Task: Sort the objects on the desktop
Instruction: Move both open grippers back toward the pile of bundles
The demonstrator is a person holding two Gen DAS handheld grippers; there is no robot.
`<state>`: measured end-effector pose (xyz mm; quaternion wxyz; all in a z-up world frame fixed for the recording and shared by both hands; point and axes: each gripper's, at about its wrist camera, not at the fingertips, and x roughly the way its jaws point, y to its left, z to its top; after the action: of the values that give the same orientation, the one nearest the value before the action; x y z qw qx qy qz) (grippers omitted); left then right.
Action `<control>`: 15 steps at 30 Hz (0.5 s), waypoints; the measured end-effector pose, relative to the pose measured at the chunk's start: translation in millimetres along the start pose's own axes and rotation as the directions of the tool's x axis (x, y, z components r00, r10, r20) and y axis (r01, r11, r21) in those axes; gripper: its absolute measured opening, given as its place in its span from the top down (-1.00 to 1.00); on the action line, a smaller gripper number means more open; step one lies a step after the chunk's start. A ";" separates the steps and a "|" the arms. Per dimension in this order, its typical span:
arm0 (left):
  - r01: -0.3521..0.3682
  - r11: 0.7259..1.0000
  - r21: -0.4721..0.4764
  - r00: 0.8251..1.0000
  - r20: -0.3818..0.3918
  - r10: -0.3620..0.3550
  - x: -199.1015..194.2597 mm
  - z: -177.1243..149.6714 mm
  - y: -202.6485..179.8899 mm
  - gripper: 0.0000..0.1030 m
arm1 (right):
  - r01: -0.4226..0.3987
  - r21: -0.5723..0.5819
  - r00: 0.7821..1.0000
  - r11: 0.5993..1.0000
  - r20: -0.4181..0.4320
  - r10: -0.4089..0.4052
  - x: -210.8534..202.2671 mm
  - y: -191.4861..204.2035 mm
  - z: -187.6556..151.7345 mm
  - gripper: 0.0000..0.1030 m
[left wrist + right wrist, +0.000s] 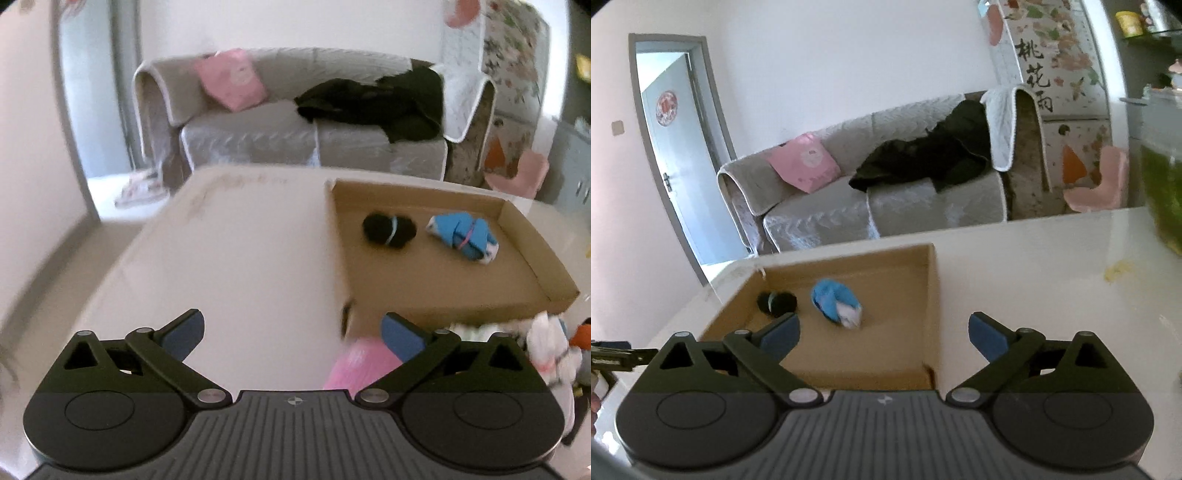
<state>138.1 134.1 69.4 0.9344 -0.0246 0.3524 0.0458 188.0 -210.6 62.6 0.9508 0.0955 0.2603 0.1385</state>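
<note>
the shallow cardboard box [436,266] lies on the white table [229,258] and holds two rolled bundles well apart from its walls: a black sock roll [389,229] and, just beside it, a blue and white sock roll [463,236]. a pink item [360,363] lies on the table just outside the box's near wall. the left gripper [291,334] hangs beside the box with jaws spread, nothing between them. the right gripper [884,336] hangs over the box's near corner, jaws spread and empty.

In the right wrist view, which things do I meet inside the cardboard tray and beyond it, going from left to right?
Black bundle → blue and white bundle → right wall of the cardboard tray → yellow stain on the table → green container.
</note>
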 end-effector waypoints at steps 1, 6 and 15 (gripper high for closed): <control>0.015 1.000 -0.025 1.000 -0.008 -0.015 2.6 -7.8 7.7 -0.99 | 0.008 -0.004 1.000 1.000 -0.004 -0.008 -1.2 -1.5 -3.2 -0.89; 0.117 0.991 -0.070 0.993 -0.016 -0.119 6.7 -20.2 27.2 -0.99 | 0.000 -0.009 1.000 1.000 -0.030 -0.001 -6.6 -4.3 -19.7 -0.89; 0.170 0.979 -0.116 0.984 -0.040 -0.175 -3.5 -21.8 25.0 -0.99 | -0.130 -0.121 0.991 0.984 -0.011 0.130 -17.5 16.1 -39.1 -0.89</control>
<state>118.6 157.0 55.0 0.9229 -0.1087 0.3690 -0.0162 149.8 -196.6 41.8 0.9433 0.0542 0.2462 0.2159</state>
